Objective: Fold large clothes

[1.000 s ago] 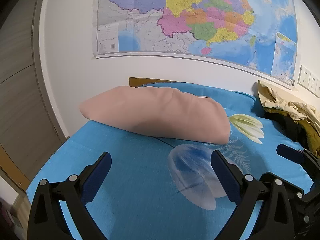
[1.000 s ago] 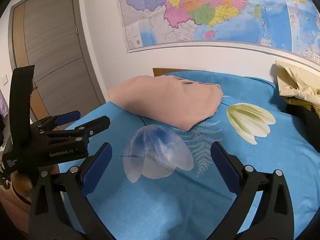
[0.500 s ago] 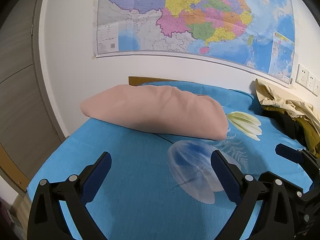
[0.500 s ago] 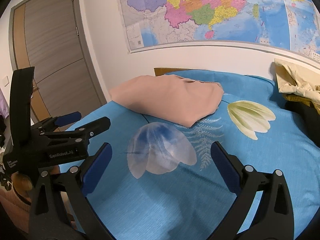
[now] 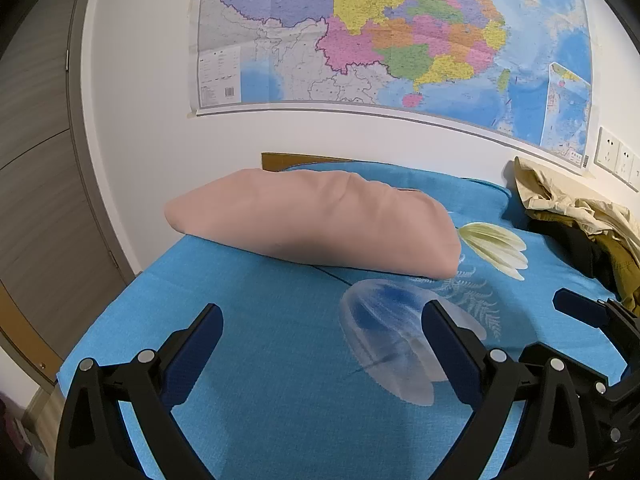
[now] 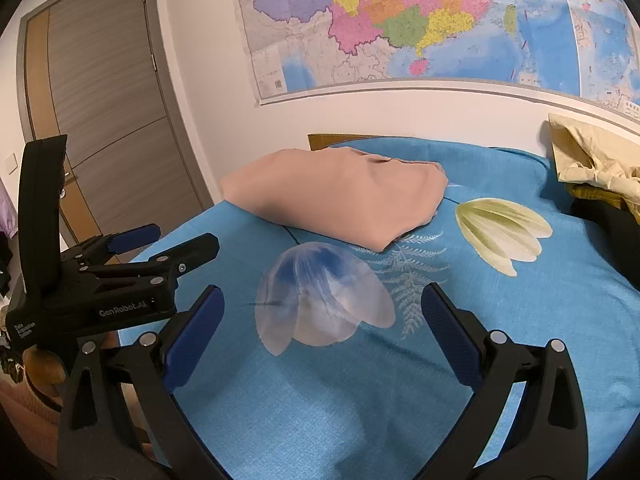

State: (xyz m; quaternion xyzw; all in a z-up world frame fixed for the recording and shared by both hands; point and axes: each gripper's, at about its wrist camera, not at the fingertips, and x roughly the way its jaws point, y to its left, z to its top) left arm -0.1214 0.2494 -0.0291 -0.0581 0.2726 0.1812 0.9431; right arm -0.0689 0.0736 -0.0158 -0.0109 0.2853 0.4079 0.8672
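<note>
A folded pink garment (image 5: 316,220) lies on the blue bed sheet (image 5: 256,360) near the headboard; it also shows in the right wrist view (image 6: 340,196). My left gripper (image 5: 322,320) is open and empty, held above the sheet short of the garment. My right gripper (image 6: 322,308) is open and empty over the printed flower (image 6: 324,300). The left gripper also shows at the left of the right wrist view (image 6: 164,248). A heap of cream and olive clothes (image 5: 576,212) lies at the bed's far right, seen in the right wrist view too (image 6: 592,168).
A large map (image 5: 400,36) hangs on the white wall behind the bed. A grey door (image 6: 100,100) stands to the left. Wall sockets (image 5: 616,158) are at the right. A wooden headboard edge (image 5: 296,158) shows behind the garment.
Both grippers have drawn back and risen slightly from the folded garment; the views tilt a little. Both stay open and empty.
</note>
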